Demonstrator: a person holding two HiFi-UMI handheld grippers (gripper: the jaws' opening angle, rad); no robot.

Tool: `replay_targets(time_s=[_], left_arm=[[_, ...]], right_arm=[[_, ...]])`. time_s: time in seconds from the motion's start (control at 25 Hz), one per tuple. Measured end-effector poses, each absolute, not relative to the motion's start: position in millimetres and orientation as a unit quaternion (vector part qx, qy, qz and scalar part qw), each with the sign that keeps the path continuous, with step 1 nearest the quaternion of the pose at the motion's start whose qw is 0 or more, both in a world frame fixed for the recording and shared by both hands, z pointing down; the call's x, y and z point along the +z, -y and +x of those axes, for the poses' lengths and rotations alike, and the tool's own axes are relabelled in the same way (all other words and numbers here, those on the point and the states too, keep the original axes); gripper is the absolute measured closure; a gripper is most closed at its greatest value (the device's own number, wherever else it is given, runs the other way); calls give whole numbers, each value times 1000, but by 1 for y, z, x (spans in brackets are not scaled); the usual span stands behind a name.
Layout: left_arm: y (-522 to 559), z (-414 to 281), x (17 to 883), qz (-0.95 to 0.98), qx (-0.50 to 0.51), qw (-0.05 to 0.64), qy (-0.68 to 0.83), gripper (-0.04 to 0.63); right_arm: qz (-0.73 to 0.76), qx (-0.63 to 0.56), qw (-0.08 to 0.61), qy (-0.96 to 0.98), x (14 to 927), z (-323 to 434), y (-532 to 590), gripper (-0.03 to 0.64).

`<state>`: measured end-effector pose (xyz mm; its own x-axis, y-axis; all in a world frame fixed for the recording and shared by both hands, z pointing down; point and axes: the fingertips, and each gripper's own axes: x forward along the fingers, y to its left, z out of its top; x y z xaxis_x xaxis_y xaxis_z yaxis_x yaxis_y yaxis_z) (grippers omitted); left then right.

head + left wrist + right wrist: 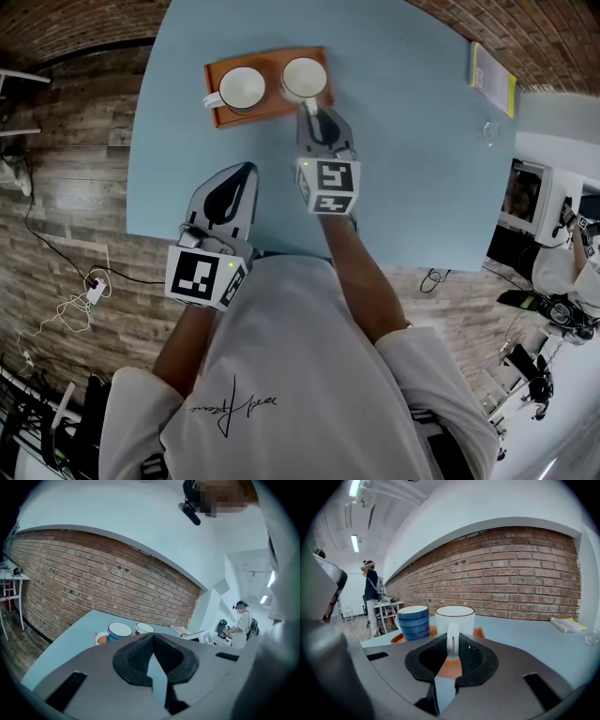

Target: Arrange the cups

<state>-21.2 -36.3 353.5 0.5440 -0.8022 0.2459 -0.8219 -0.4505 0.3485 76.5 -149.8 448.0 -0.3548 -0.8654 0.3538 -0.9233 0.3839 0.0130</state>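
Right tool [313, 112] clamps handle of upright white cup [302, 78], handle toward person; left tool [242, 173] closed, empty.

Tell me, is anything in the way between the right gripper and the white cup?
Nothing visible. The right gripper is closed on the handle of the white cup. The blue cup stands beside it on the orange tray, not between them.

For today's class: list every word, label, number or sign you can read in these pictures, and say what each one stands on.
No text can be read.
On the shirt: cursive script, illegible.
On the booklet: print too small.
On the left marker cube and right marker cube: square patterns, no letters.
On the white cup, blue cup and tray: no print seen.
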Motion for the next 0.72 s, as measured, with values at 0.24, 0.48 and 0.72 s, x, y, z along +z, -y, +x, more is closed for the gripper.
replay_targets(time_s=[0.24, 0.48, 0.72], left_arm=[[34, -22, 353, 852, 18, 220, 475, 586], [32, -25, 356, 850, 13, 233, 472, 586], [30, -25, 357, 851, 8, 240, 467, 586]], right_arm=[[559, 92, 148, 811, 449, 76, 148, 552], [560, 92, 149, 810, 450, 75, 148, 551], [559, 98, 148, 810, 450, 74, 147, 551]])
